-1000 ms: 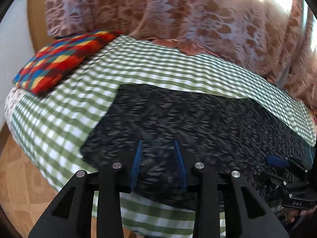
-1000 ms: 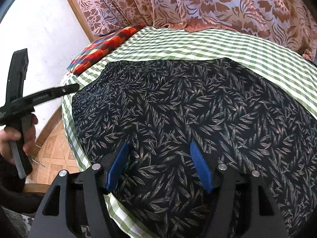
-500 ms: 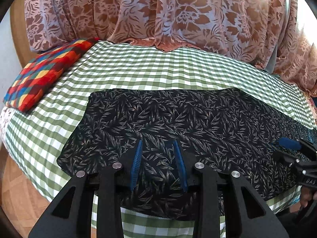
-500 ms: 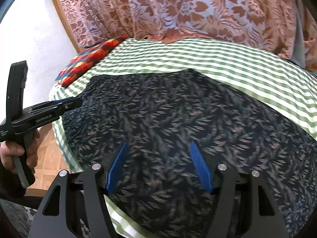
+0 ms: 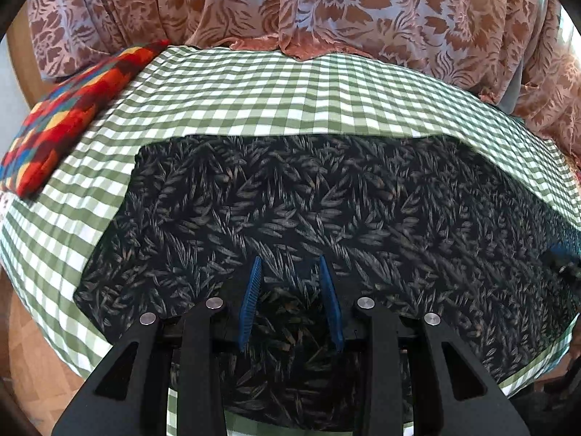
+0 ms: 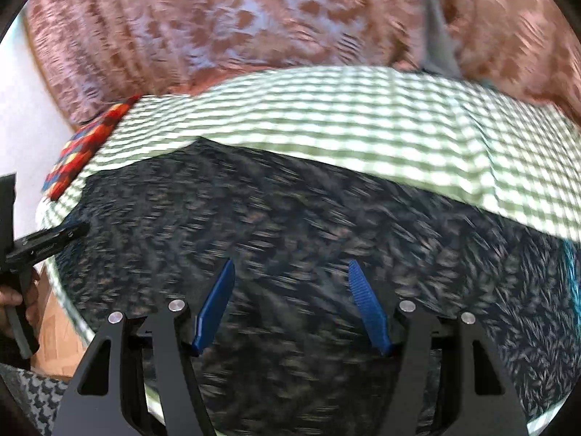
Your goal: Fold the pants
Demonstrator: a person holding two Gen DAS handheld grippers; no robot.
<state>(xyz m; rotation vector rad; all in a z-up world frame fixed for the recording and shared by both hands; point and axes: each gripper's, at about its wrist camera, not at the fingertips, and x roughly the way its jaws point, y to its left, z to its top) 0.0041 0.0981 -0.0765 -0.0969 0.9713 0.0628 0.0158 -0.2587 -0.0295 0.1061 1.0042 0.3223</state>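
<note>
The dark leaf-print pants lie flat on a green-checked sheet over a bed; the left gripper hangs above their near part, its blue pads parted a little with nothing between them; the right gripper hovers over the same cloth, jaws set wider and empty; a patchwork pillow sits at the sheet's left end, below a floral curtain.

A green-and-white checked sheet covers the bed. A multicoloured patchwork cushion lies at its left end, resting on the sheet. A pink floral curtain hangs behind, its hem touching the sheet's far edge. Wooden parquet floor shows lower left.
</note>
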